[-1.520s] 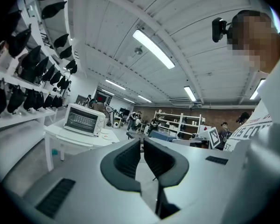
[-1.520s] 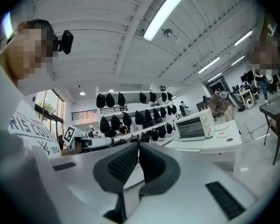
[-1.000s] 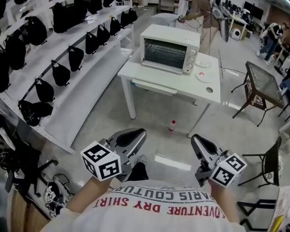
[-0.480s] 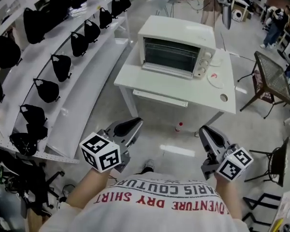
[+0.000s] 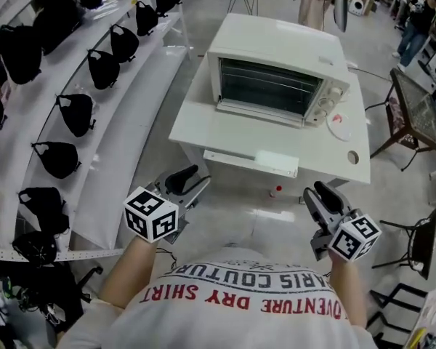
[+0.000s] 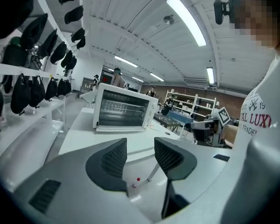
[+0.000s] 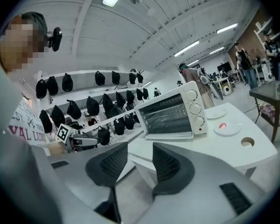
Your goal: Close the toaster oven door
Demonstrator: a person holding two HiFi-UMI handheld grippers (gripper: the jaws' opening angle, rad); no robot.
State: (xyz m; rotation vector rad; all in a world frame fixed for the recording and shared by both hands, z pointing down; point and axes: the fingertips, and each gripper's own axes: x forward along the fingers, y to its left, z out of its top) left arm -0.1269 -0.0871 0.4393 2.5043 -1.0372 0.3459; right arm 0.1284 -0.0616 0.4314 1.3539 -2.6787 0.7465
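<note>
Left gripper: tilted slightly down, jaws just spread, empty.
Right gripper: likewise, jaws just spread, empty.
Toaster oven: on desk, ahead of both jaws.

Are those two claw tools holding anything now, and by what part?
Nothing is held. The left gripper and right gripper have just been opening their jaws, with nothing between them; the toaster oven sits ahead, untouched.

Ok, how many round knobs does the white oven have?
3. They sit in a column at the right end of the oven front: top knob, middle knob, bottom knob. None looks hidden.
</note>
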